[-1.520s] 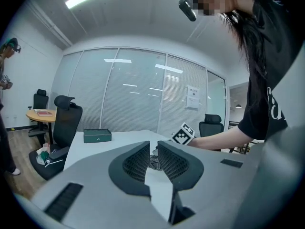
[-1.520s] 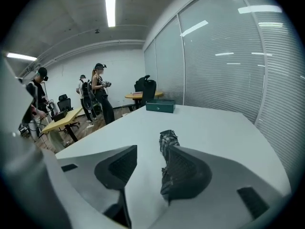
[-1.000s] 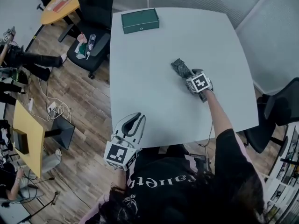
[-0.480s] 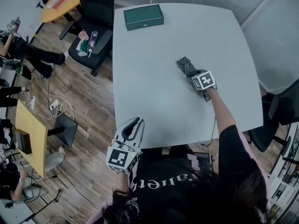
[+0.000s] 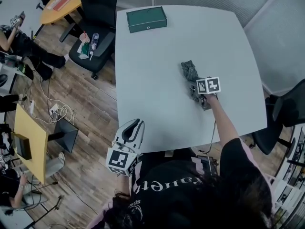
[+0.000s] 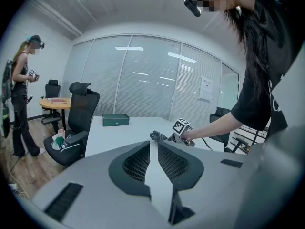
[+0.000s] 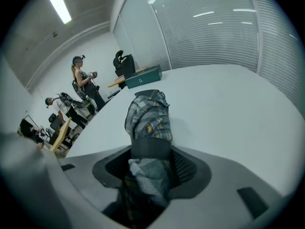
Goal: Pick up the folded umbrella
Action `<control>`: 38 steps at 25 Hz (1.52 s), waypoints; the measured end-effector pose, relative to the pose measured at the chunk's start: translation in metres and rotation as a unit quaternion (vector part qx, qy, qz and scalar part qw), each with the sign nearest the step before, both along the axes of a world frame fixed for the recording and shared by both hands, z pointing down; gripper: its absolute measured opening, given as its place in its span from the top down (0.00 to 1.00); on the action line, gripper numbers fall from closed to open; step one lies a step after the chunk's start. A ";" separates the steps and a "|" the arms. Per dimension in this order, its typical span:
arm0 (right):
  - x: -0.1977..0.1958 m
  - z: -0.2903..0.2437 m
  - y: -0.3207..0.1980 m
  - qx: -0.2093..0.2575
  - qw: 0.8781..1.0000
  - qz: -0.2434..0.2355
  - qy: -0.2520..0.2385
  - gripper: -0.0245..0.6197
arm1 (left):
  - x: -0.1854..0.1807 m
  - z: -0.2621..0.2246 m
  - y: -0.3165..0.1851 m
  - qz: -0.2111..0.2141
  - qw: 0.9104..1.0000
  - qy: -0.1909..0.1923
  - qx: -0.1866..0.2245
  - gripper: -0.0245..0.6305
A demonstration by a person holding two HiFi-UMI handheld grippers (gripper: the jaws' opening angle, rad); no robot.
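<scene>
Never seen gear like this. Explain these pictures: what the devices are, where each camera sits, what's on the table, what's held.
A person holds a two-jaw gripper in each hand. One picture comes from a head camera looking down; the others from a camera on each gripper. On the white table lie a green box and a plaid folded umbrella. The right gripper is closing its jaws on the umbrella, which lies between them. The left gripper, near the table's edge, holds nothing.
</scene>
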State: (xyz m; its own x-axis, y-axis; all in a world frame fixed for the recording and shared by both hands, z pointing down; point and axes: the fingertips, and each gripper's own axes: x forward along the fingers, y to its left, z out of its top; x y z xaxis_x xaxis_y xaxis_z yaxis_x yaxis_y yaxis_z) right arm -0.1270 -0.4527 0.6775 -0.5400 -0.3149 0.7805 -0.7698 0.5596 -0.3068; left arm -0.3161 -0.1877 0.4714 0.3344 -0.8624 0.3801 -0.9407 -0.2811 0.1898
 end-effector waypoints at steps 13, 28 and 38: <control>-0.020 -0.087 0.107 -0.020 0.980 0.077 -0.180 0.60 | 0.005 -0.001 0.005 0.060 0.998 -0.001 0.015 0.87; 0.001 -0.145 0.215 0.001 0.957 0.151 -0.248 0.60 | 0.049 -0.002 0.010 0.154 0.987 0.017 0.037 0.87; 0.039 -0.152 0.258 0.006 0.956 0.164 -0.242 0.60 | 0.095 -0.008 0.026 0.178 0.983 0.021 0.044 0.87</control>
